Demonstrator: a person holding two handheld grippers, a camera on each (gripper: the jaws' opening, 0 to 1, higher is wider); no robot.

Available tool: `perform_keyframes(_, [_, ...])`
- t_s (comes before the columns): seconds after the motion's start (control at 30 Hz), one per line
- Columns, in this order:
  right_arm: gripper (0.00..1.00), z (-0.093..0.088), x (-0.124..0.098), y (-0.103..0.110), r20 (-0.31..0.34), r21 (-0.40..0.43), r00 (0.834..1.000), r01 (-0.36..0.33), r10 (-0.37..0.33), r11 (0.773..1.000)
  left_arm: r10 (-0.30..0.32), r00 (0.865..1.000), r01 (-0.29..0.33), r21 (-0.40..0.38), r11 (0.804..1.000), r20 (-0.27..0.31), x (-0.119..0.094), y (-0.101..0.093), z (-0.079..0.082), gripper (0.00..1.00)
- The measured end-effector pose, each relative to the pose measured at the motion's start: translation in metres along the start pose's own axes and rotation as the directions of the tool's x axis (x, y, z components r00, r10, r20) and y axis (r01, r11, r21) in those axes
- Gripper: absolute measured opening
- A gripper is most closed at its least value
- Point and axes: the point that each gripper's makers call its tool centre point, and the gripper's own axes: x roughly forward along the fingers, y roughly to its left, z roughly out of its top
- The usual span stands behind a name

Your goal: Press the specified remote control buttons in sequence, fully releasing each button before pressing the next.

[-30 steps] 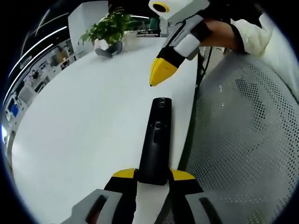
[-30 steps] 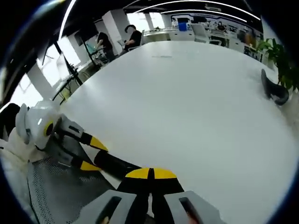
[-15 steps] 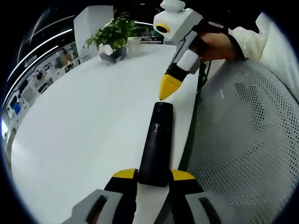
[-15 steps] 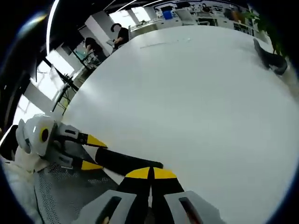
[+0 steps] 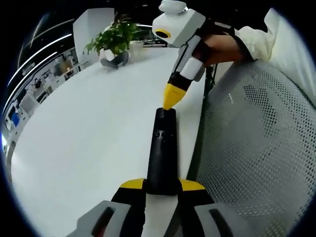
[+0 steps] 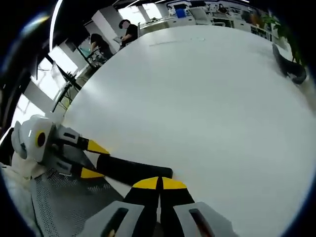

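Pressing end button on slim black plastic remote [image 5: 162,150], lying by white table [image 5: 89,138] edge.
I'm clamping its near end in my left gripper [image 5: 162,186]; right gripper [image 5: 170,97], jaws closed, empty, is touching the far end. Sequence progress unclear, no readable labels.

White table [image 6: 207,98] — black remote [image 5: 162,150] at its edge, potted plant [image 5: 112,33] far off.

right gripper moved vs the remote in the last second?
Yes. In the left gripper view the right gripper has come down from above the remote to its far end, jaws shut, tip at or touching it.
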Motion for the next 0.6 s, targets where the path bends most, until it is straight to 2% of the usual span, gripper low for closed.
perform_keyframes(0.6, [0.0, 0.001, 0.0, -0.0005, 0.003, 0.005, 1.0, 0.004, -0.004, 1.0, -0.014, 1.0, 0.014, 0.004, 1.0, 0.004, -0.0023, 0.0013, 0.0006, 0.24])
